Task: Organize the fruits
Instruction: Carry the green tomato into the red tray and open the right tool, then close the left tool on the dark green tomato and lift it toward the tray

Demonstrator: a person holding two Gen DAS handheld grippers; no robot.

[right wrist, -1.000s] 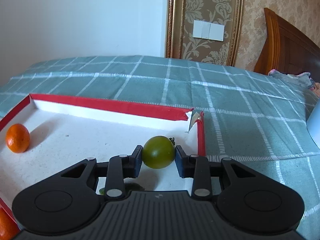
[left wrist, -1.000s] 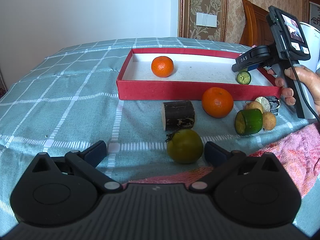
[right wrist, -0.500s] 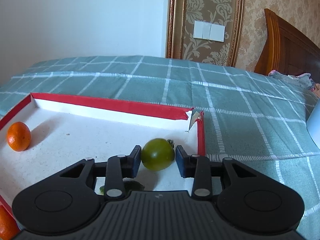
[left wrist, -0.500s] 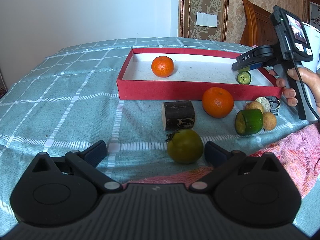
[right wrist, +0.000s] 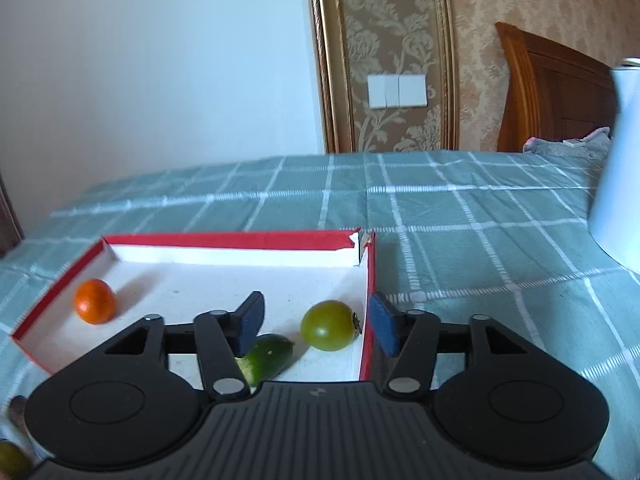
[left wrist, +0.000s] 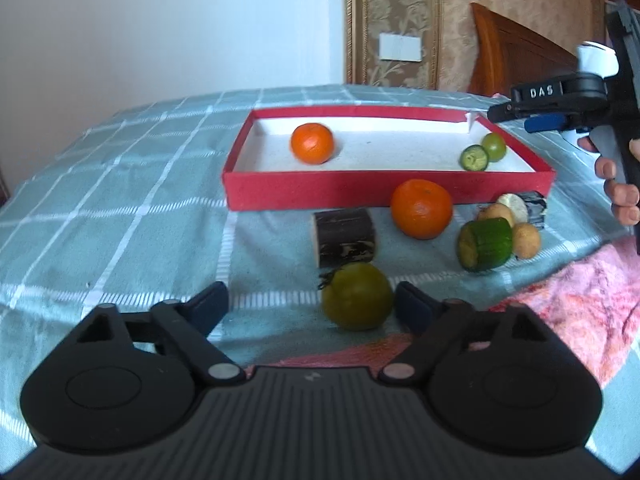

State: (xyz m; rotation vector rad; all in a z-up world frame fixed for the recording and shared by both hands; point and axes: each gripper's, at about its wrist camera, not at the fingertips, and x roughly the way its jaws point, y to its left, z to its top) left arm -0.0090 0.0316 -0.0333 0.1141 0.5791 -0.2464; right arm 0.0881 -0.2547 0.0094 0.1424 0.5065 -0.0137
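A red box with a white floor (left wrist: 384, 190) (right wrist: 367, 280) lies on the bed. It holds a small orange (left wrist: 312, 143) (right wrist: 94, 301), a cucumber piece (left wrist: 474, 157) (right wrist: 268, 358) and a green tomato (left wrist: 494, 147) (right wrist: 328, 325). My right gripper (right wrist: 316, 324) is open and empty, raised above the box's right end; it shows in the left wrist view (left wrist: 536, 114). My left gripper (left wrist: 312, 304) is open, with a second green tomato (left wrist: 357, 295) lying by its right finger. An orange (left wrist: 421, 209) and a cucumber chunk (left wrist: 485, 244) lie in front of the box.
A dark sugarcane piece (left wrist: 345, 237), two small tan fruits (left wrist: 526, 240) and a dark-skinned white piece (left wrist: 522, 208) lie on the green checked bedspread (left wrist: 120, 200). A pink towel (left wrist: 580, 300) is at the right. A white jug (right wrist: 618, 168) stands right of the box.
My right gripper opened and let go of the green tomato, which now rests in the box's right end. It then lifted and drew back. The left gripper stayed put.
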